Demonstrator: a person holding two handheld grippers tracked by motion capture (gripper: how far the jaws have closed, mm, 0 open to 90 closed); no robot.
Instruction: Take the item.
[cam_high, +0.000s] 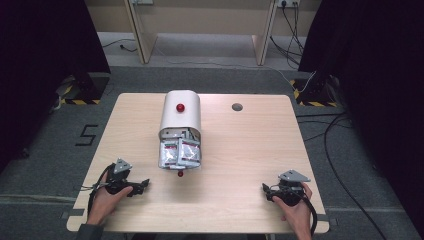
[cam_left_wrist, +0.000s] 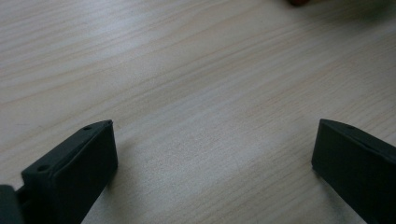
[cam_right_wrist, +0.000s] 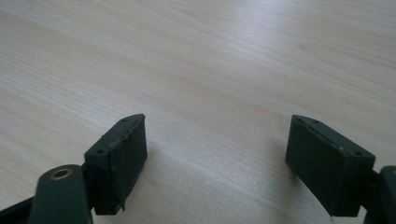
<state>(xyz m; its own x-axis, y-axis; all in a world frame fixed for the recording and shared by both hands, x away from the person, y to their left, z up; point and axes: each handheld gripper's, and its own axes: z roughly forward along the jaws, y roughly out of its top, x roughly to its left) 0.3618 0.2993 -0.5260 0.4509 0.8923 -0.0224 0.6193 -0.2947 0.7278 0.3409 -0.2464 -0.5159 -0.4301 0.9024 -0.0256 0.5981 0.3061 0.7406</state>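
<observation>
White and still untouched, the bread box lies mid-table with its lid open and packets spilling out, while we rest both the left gripper and right gripper near our edge, jaws spread and empty, so all work remains.

A light wooden table with rounded corners stands on grey floor. Near its middle, toward eleven o'clock from the centre, lies a white, round-topped container on its side, with a small red knob on top. Its open end faces six o'clock, and a tray of red-and-white packets sticks out of it, resting on the wood. A second red knob sits just at the tray's near edge. At one o'clock, well apart from the container, a small grey round cap is set into the tabletop.
</observation>
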